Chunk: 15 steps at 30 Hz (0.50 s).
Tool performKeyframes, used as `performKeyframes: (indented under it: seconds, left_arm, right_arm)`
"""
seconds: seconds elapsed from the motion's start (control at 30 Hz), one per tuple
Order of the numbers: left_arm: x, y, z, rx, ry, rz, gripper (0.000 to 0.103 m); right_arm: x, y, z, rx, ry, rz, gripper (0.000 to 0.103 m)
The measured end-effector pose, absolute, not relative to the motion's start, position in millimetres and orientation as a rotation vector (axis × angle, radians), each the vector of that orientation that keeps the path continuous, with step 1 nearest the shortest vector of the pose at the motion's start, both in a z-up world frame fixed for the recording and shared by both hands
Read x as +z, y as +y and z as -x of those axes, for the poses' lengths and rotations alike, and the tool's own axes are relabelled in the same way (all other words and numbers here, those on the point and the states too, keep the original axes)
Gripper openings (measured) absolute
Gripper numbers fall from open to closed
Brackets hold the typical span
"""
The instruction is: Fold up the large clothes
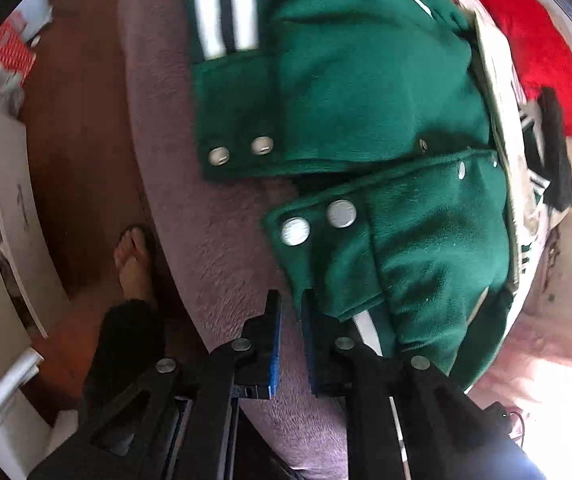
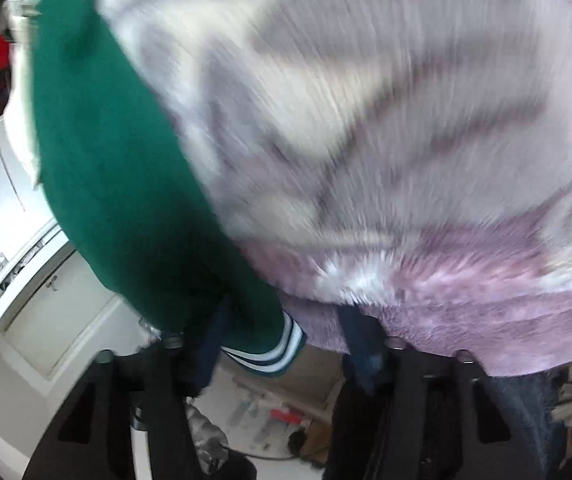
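Right wrist blurred: jaws apart round green jacket (image 2: 125, 184) hem; left jaws narrowly apart, nothing between.

jacket (image 1: 366, 92): matt green fleece; snaps (image 1: 341, 213): shiny metal; blanket (image 1: 221, 240): fuzzy mauve plush

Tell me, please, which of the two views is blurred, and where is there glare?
Right wrist view: strong motion blur smears the purple blanket and the green jacket. Left wrist view: mostly sharp, the jacket snaps crisp, with blown-out glare at the lower right corner; fisheye bending in both.
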<state>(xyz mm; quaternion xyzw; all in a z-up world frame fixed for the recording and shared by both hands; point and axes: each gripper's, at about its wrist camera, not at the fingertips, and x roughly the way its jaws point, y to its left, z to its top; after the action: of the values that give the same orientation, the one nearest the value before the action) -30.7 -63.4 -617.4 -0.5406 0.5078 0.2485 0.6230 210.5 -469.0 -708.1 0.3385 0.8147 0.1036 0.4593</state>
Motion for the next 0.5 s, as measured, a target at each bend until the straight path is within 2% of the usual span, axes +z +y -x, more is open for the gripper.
performKeyframes:
  seconds: [0.1, 0.17, 0.2, 0.27, 0.3, 0.33, 0.5]
  left_arm:
    - [-612.7, -64.3, 42.7, 0.589, 1.145, 1.267, 0.02]
    - [-609.5, -68.5, 44.0, 0.576, 1.14, 1.252, 0.047]
    - [-607.8, -72.3, 41.6, 0.564, 1.139, 1.237, 0.051]
    - [-604.7, -81.3, 32.0, 0.539, 1.145, 1.223, 0.053]
    - [-605.2, -85.8, 26.7, 0.525, 1.154, 1.214, 0.053]
    - [-603.8, -85.0, 18.9, 0.524, 1.156, 1.212, 0.053]
    - [-604.2, -97.2, 10.9, 0.505, 1.145, 1.231, 0.053]
  right_arm:
    - [-683.7, -475.9, -232.1, 0.277, 1.893, -0.766, 0.061]
    - [-681.6, -467.4, -252.2, 0.302, 1.849, -0.738, 0.061]
    - [-684.4, -456.4, -261.2, 0.314, 1.848, -0.733, 0.061]
    - [-694.1, -424.2, -289.6, 0.361, 1.866, -0.697, 0.06]
    - [-702.0, -409.3, -294.6, 0.386, 1.891, -0.634, 0.052]
    - [-703.0, -400.1, -294.2, 0.395, 1.888, -0.601, 0.005]
    - [-697.5, -428.8, -304.2, 0.228, 1.855, -0.503, 0.003]
